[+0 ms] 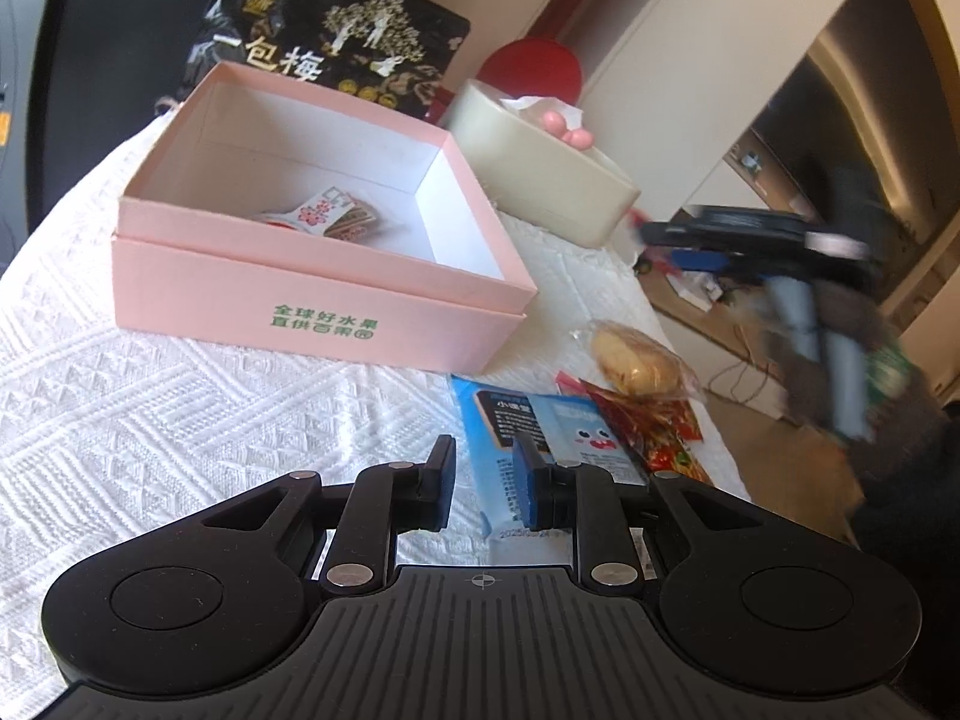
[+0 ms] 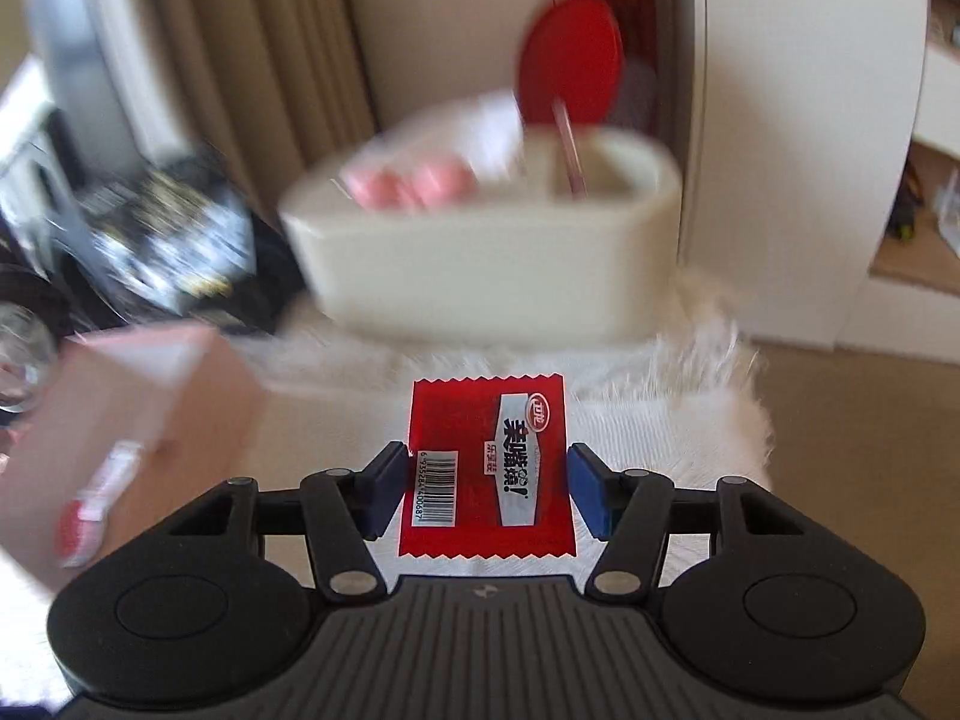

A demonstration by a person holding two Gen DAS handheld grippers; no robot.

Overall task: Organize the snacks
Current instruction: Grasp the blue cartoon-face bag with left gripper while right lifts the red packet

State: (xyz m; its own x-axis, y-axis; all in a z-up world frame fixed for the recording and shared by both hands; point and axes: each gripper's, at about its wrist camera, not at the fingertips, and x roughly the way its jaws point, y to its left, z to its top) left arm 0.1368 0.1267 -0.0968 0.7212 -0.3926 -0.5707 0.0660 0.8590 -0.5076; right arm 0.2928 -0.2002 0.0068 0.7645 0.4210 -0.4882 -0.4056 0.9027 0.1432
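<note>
My right gripper [image 2: 487,489] clamps a flat red foil snack sachet [image 2: 487,468] by its side edges. My left gripper [image 1: 485,480] hangs part-open and empty above a light-blue snack packet [image 1: 528,450], near the open pink cardboard box [image 1: 318,300].

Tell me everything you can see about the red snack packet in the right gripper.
The red snack packet is a small flat pouch of glossy film with zigzag-cut top and bottom edges. It carries a white barcode panel and a silver label with Chinese lettering, printed sideways. It is sharp while the background is blurred. The right gripper pinches it by its two side edges, the blue pads against them, its printed face to the camera, above the white textured cloth.
</note>
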